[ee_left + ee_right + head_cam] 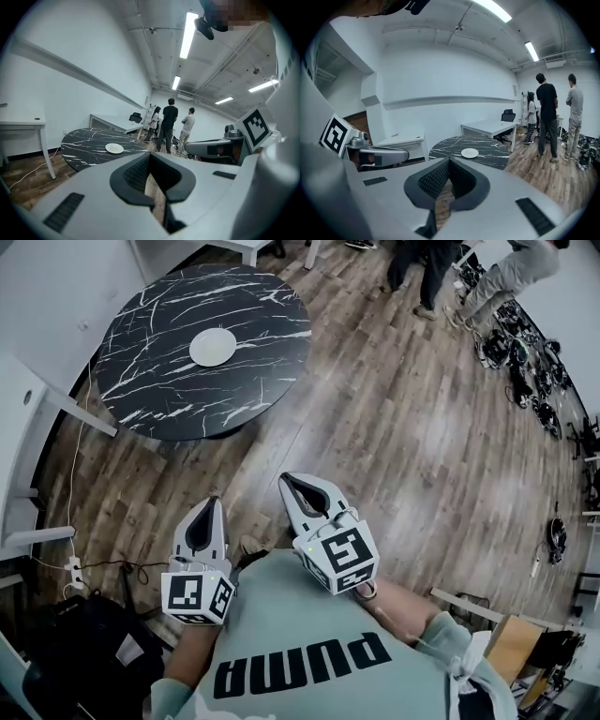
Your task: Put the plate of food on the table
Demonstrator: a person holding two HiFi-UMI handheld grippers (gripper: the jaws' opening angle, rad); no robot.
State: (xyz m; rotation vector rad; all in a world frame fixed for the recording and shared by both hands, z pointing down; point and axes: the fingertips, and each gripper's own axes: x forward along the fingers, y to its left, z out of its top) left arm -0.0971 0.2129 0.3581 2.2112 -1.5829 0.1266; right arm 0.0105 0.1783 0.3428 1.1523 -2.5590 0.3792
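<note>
A white plate (213,346) lies near the middle of a round black marble table (169,390) at the upper left, and it looks bare. Both grippers hang over the wooden floor close to the person's chest, well short of the table. My left gripper (212,502) is shut with nothing in it, and so is my right gripper (286,479) beside it. In the left gripper view the plate (114,148) sits beyond the closed jaw tips (149,155). The right gripper view shows the plate (469,153) on the table (492,147) ahead of its closed tips (449,161).
White desks (28,418) line the left wall, with a cable and power strip (73,570) on the floor. A black bag (89,652) sits at the lower left. Three people (169,124) stand beyond the table, near gear (525,362) on the floor.
</note>
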